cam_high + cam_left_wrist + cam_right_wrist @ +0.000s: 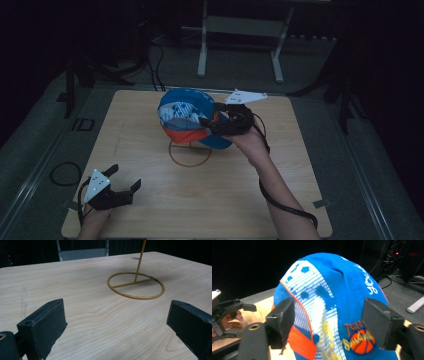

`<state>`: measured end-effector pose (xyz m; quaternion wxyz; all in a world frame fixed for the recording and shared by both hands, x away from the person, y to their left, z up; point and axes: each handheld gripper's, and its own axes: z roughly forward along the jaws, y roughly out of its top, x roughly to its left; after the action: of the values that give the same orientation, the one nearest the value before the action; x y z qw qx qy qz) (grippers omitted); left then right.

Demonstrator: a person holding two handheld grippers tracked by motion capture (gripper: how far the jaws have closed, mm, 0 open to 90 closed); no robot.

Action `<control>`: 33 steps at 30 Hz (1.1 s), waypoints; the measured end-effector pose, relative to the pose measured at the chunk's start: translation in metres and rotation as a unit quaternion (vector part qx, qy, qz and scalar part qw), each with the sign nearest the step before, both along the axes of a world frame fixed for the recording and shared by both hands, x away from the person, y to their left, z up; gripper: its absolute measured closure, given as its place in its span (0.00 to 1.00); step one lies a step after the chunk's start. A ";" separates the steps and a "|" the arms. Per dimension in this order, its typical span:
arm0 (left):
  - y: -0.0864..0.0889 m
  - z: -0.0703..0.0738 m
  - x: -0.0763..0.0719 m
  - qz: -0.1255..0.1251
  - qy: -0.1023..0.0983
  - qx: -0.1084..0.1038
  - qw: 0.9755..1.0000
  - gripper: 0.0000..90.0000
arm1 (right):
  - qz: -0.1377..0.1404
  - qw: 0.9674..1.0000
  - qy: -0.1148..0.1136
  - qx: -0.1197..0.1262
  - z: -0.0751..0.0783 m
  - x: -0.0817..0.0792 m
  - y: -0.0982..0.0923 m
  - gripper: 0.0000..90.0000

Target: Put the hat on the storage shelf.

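Observation:
A blue cap (182,110) with white, orange and a basketball patch sits atop a thin gold wire stand whose ring base (190,153) lies mid-table. My right gripper (212,116) is at the cap's right side. In the right gripper view its jaws (328,320) stand wide apart with the cap (332,285) between them, and the pads do not press on it. My left gripper (125,177) rests near the table's front left corner, open and holding nothing. The left gripper view looks between those open jaws (117,322) at the stand's ring (136,286) and upright rod.
The wooden table (150,200) stands on grey floor. A white metal frame (240,30) stands behind it, with dark cables (155,65) on the floor at the back left. A cable loop (65,172) lies left of the table.

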<state>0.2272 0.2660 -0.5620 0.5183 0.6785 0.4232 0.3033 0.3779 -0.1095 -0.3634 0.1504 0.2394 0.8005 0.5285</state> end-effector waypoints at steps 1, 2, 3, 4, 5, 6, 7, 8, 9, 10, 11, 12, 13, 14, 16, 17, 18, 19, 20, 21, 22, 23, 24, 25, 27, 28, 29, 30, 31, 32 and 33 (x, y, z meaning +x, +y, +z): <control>0.000 0.000 0.000 0.000 0.000 0.000 1.000 0.03 | -0.001 1.000 0.001 0.007 -0.001 -0.001 -0.003 0.23; 0.000 0.000 0.000 0.000 0.000 0.000 1.000 0.03 | -0.003 1.000 0.002 0.014 -0.002 -0.001 -0.006 0.21; 0.000 0.000 0.000 0.000 0.000 -0.001 1.000 0.03 | 0.001 1.000 0.004 0.015 -0.003 -0.002 -0.010 0.17; 0.000 0.000 0.000 -0.001 0.001 -0.001 1.000 0.03 | 0.000 1.000 0.002 0.019 -0.005 -0.003 -0.013 0.16; 0.000 0.000 0.000 -0.002 0.003 -0.001 1.000 0.03 | -0.007 1.000 0.000 0.025 -0.006 -0.003 -0.016 0.16; 0.000 0.000 0.000 -0.003 0.003 0.000 1.000 0.03 | -0.012 1.000 -0.001 0.027 -0.008 -0.003 -0.020 0.16; 0.000 0.000 0.000 -0.004 0.003 0.002 1.000 0.03 | -0.011 1.000 0.000 0.023 -0.009 -0.003 -0.024 0.15; 0.000 0.000 0.000 -0.004 0.003 0.002 1.000 0.03 | -0.016 1.000 -0.002 0.025 -0.011 -0.004 -0.027 0.15; 0.000 0.000 0.000 -0.004 0.003 0.002 1.000 0.03 | -0.021 0.999 -0.004 0.026 -0.012 -0.004 -0.031 0.15; 0.000 0.000 0.000 -0.004 0.003 0.001 1.000 0.03 | -0.023 0.999 -0.003 0.026 -0.014 -0.004 -0.034 0.15; 0.000 0.000 0.000 -0.003 0.003 0.002 1.000 0.03 | -0.023 1.000 -0.004 0.020 -0.015 -0.005 -0.037 0.16; 0.000 0.000 0.000 -0.003 0.003 0.002 1.000 0.03 | -0.028 0.999 -0.007 0.014 -0.017 -0.005 -0.040 0.16; 0.000 -0.001 0.000 -0.003 0.003 0.001 1.000 0.03 | -0.031 0.999 -0.009 0.009 -0.019 -0.006 -0.042 0.16; 0.000 -0.001 0.000 -0.002 0.002 0.001 1.000 0.03 | -0.031 0.999 -0.008 0.007 -0.021 -0.006 -0.045 0.16; 0.000 -0.001 -0.001 -0.002 0.002 0.001 1.000 0.03 | -0.034 0.999 -0.008 0.004 -0.025 -0.008 -0.050 0.16; 0.000 -0.001 -0.001 -0.003 0.002 0.001 1.000 0.03 | -0.036 0.999 -0.009 0.002 -0.028 -0.008 -0.052 0.16; 0.000 -0.001 -0.001 -0.002 0.002 0.000 1.000 0.03 | -0.037 0.999 -0.009 0.000 -0.030 -0.009 -0.055 0.16; 0.000 -0.001 -0.001 -0.003 0.001 0.001 1.000 0.03 | -0.039 0.999 -0.009 -0.001 -0.032 -0.009 -0.058 0.16; 0.000 -0.001 -0.001 -0.003 0.001 0.001 1.000 0.03 | -0.041 0.999 -0.010 -0.001 -0.034 -0.010 -0.061 0.16; 0.000 -0.001 -0.001 -0.003 0.001 0.002 1.000 0.03 | -0.042 0.999 -0.008 0.000 -0.036 -0.011 -0.064 0.16; 0.000 -0.001 -0.001 -0.003 0.001 0.003 1.000 0.03 | -0.043 0.999 -0.008 -0.001 -0.038 -0.011 -0.067 0.16; 0.000 -0.001 -0.001 -0.003 0.002 0.002 1.000 0.03 | -0.045 0.999 -0.006 0.000 -0.041 -0.012 -0.071 0.16; 0.000 -0.001 0.000 -0.004 0.003 0.002 1.000 0.03 | -0.046 0.999 -0.006 0.001 -0.043 -0.013 -0.074 0.16; 0.000 -0.001 0.000 -0.003 0.003 0.004 1.000 0.03 | -0.045 0.999 -0.003 0.001 -0.046 -0.014 -0.077 0.16; 0.000 -0.001 0.000 -0.004 0.003 0.001 1.000 0.03 | -0.045 0.999 -0.001 0.001 -0.051 -0.016 -0.082 0.16; 0.000 -0.001 0.000 -0.003 0.003 0.003 1.000 0.03 | -0.045 0.999 0.000 0.001 -0.054 -0.017 -0.085 0.16; 0.000 -0.001 0.000 -0.003 0.002 0.003 1.000 0.03 | -0.046 0.999 0.001 0.001 -0.057 -0.018 -0.087 0.16; 0.000 -0.001 0.000 -0.002 0.002 0.002 1.000 0.03 | -0.047 0.999 0.002 0.000 -0.060 -0.019 -0.090 0.16; 0.000 -0.001 0.000 -0.002 0.003 0.003 1.000 0.03 | -0.046 0.999 0.002 0.000 -0.063 -0.019 -0.092 0.16; 0.000 -0.001 0.000 -0.002 0.003 0.003 1.000 0.03 | -0.046 0.999 0.002 0.000 -0.063 -0.019 -0.092 0.16; 0.000 -0.001 0.000 -0.003 0.002 0.001 1.000 0.03 | -0.047 0.999 0.004 0.000 -0.066 -0.020 -0.094 0.16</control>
<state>0.2273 0.2660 -0.5634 0.5173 0.6811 0.4220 0.3007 0.3576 -0.2035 -0.4293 0.1718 0.2785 0.7892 0.5197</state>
